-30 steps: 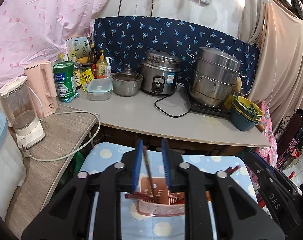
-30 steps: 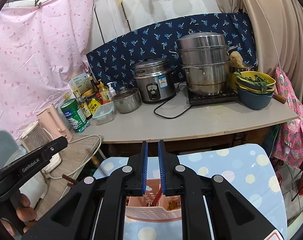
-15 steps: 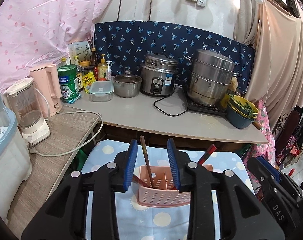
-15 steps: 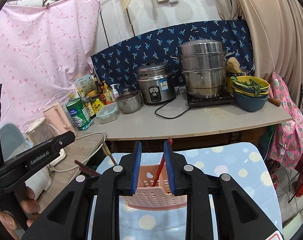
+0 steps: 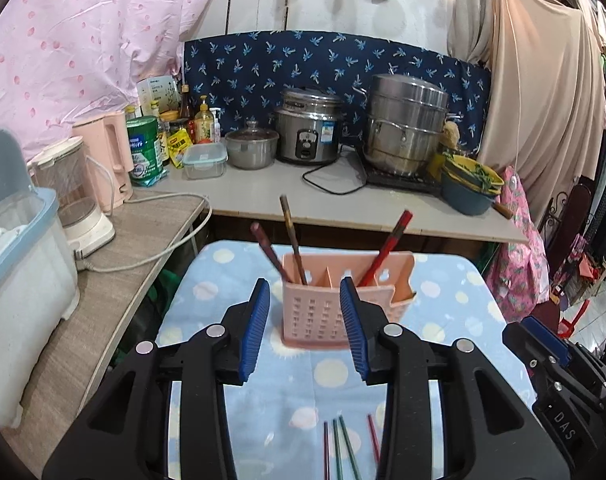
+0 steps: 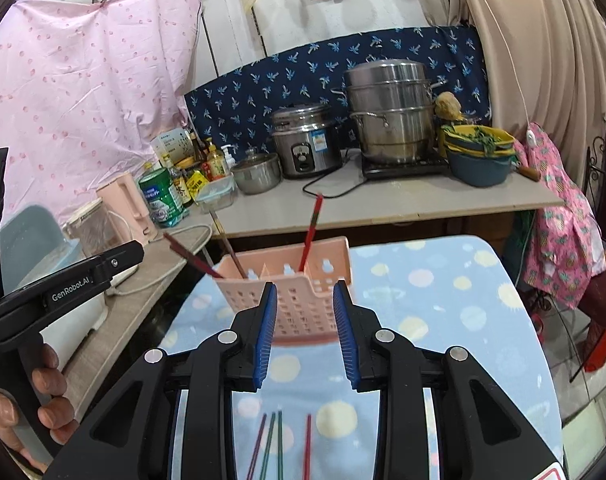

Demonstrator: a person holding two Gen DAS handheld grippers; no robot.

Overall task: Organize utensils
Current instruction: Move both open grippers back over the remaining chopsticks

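Observation:
A pink slotted utensil holder [image 5: 345, 296] stands on the blue dotted cloth [image 5: 455, 312]; it also shows in the right wrist view [image 6: 291, 292]. Two dark chopsticks [image 5: 291, 236] lean in its left compartment and a red one [image 5: 387, 246] in the right. Several loose chopsticks [image 5: 343, 448] lie on the cloth below the grippers, also in the right wrist view [image 6: 279, 444]. My left gripper [image 5: 305, 328] is open and empty just in front of the holder. My right gripper [image 6: 305, 332] is open and empty, also in front of the holder.
A counter [image 5: 343, 204] behind holds a rice cooker [image 5: 307, 128], a steel steamer pot [image 5: 407, 124], bowls [image 5: 469, 188], bottles and a pink kettle [image 5: 107, 160]. A wooden side table [image 5: 103, 280] with a blender stands at the left.
Both grippers have opened and pulled back from the holder. The chopsticks they held now stand in the holder.

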